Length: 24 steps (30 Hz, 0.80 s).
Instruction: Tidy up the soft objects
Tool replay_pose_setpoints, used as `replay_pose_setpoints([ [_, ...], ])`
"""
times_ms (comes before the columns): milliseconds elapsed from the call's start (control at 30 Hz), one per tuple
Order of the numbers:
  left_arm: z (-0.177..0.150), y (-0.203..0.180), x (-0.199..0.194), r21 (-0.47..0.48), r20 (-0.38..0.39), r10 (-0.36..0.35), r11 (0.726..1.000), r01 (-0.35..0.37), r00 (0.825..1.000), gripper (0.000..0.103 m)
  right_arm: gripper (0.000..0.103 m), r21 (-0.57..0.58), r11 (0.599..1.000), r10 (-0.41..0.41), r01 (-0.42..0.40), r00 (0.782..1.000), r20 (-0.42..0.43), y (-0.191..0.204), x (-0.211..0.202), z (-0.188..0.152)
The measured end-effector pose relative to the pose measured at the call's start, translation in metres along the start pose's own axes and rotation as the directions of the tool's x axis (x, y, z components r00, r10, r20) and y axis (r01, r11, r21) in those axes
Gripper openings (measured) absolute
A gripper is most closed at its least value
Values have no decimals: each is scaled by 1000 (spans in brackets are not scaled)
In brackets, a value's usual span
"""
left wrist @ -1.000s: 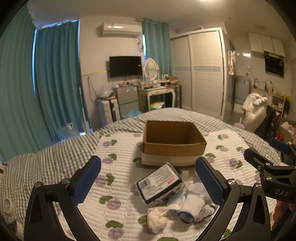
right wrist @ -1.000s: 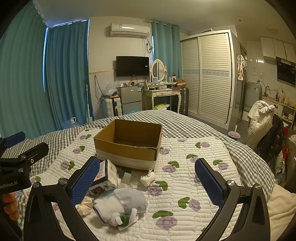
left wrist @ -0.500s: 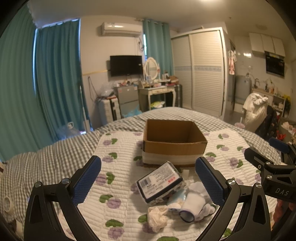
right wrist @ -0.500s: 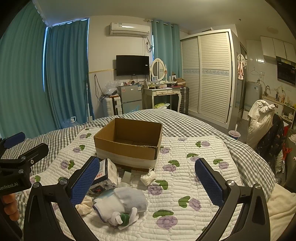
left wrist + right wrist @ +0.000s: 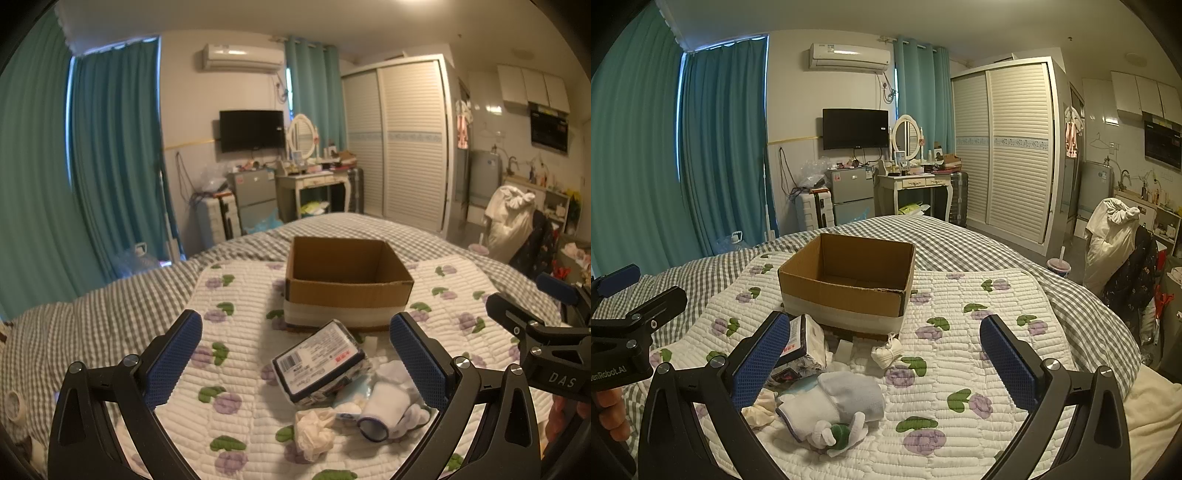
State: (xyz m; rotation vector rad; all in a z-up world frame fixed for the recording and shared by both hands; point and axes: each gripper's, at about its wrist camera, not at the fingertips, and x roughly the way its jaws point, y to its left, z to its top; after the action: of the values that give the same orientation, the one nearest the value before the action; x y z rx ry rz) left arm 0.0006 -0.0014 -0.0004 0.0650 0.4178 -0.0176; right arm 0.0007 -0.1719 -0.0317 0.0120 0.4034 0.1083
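L gripper (image 5: 295,360) jaws wide apart, holding nothing, tissue pack (image 5: 320,360) & rolled white socks (image 5: 384,406) piled on quilt (image 5: 236,295) just before empty cardboard box (image 5: 347,282), R gripper (image 5: 884,358) spread open w/ nothing held above same pile

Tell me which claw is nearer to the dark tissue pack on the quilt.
Left. The left claw is open with the tissue pack between its fingers; the right claw is open too, the pack by its left finger.
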Motion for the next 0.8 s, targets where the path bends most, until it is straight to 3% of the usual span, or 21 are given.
replay_pose_setpoints([
  [500,0,0,0,-5,1,-6,1000,6,1000,103,103,-3,1000,0,0,1000,-2,1,4,-7],
  [800,-8,2,-13,-19,10,-15,1000,15,1000,103,103,-24,1000,16,-15,1000,14,10,-15,3],
])
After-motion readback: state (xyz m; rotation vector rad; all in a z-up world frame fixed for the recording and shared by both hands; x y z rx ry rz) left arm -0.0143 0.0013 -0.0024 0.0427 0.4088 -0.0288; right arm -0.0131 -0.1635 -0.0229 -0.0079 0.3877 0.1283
